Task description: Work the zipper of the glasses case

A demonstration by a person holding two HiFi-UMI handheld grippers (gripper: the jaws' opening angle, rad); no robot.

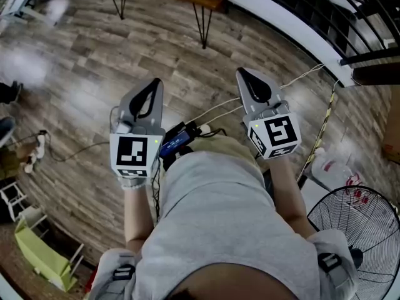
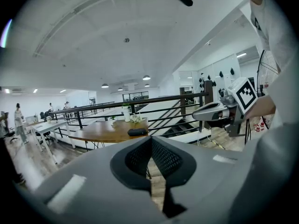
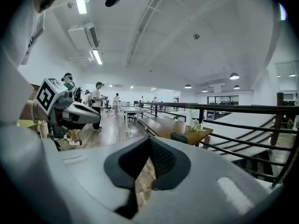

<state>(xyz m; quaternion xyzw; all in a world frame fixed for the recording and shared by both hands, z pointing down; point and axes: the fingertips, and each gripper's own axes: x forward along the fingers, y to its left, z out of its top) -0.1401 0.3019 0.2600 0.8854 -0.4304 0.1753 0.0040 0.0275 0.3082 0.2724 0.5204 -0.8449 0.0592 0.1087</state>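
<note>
Where textured black pads (image 2: 166,160) meet, the left hand-held gripper (image 1: 152,85) tapers.

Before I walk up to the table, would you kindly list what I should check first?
1. Left tool empty, jaws together: ok.
2. Right tool empty, jaws together: ok.
3. Dark case lying on the wooden table: ok.
4. Case within reach: not ok, table stands well ahead.
5. Zipper open or closed: cannot tell, too small.
6. Cables on the floor ahead: not ok.

Light grey T-shirt (image 1: 219,230), white glove (image 1: 132,180), grey pointed left gripper (image 1: 153,84) and right gripper (image 1: 244,74), black-and-white marker cubes (image 1: 132,153).
</note>
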